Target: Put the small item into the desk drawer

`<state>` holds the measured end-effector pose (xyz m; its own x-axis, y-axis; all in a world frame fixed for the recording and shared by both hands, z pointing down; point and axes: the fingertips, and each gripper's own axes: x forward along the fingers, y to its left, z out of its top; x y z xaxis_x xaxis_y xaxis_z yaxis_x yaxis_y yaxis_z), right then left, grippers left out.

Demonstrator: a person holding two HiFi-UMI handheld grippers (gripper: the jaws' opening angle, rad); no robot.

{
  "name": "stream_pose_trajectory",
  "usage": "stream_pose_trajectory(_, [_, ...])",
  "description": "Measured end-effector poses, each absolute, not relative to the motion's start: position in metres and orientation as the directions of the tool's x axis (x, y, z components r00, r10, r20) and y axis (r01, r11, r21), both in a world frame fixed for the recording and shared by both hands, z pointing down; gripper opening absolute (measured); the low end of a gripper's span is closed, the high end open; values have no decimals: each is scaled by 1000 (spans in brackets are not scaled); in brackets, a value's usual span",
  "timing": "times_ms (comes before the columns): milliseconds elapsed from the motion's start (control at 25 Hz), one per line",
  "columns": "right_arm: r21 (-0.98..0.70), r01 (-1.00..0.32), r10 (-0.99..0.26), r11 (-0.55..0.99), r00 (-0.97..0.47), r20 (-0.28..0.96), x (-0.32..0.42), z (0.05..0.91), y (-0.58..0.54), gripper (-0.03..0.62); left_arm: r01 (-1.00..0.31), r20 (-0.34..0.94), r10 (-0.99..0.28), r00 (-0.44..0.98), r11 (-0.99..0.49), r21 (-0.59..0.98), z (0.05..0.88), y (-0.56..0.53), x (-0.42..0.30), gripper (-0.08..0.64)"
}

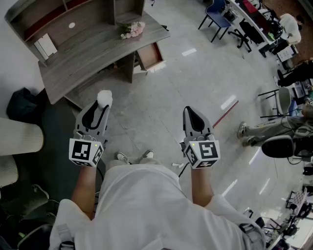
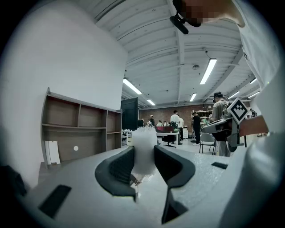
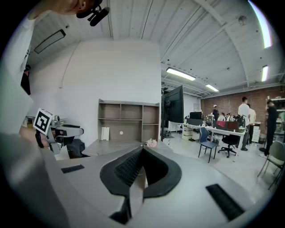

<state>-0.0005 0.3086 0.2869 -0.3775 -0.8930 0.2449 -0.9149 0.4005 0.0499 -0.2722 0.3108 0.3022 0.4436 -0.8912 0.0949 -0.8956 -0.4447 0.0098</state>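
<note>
left gripper (image 2: 143, 168): clamped on white fluffy item (image 2: 144, 141)
right gripper (image 3: 141, 164): jaws together, empty
drawer (image 1: 149, 55): pulled open

The white fluffy item (image 2: 144, 138) shows only its upper part in the left gripper view. Its lower end is sunk between the dark pads of the left gripper (image 2: 144, 161), and its material is too blurred to tell. In the head view the desk (image 1: 98, 53) and its shelf unit (image 1: 58, 14) are cut off by the top edge, and the back of the open drawer (image 1: 150, 55) lies hidden under the desktop. The pale chair (image 1: 17, 139) runs off the left edge. The person's shoes (image 1: 122, 157) are mostly covered by the white shirt (image 1: 146, 195). The pink bunch (image 1: 133, 30) on the desk is too small to identify.
</note>
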Motion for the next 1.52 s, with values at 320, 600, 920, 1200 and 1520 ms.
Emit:
stream_pose_trajectory(320, [52,-911,-889,409,-384,250,-8,287,303,-3,-900,95,-895,436,-436,24,302,314,-279,149])
stream_pose_trajectory(600, [26,-905,-873,425,-402,276,-15,295,303,-3,-883,107,-877,469,-465,63,316,307,-275,149])
stream_pose_trajectory(920, [25,-922,-876,387,-359,322,8,320,270,-3,-853,157,-838,522,-511,108,350,271,-248,149])
stream_pose_trajectory(1200, [-6,-886,-851,463,-446,277,61,327,157,-3,-874,169,-857,486,-474,107,345,181,-174,149])
stream_pose_trajectory(1520, [-27,-817,-785,576,-563,258,108,318,38,-3,-897,149,-884,443,-439,58,320,66,-103,149])
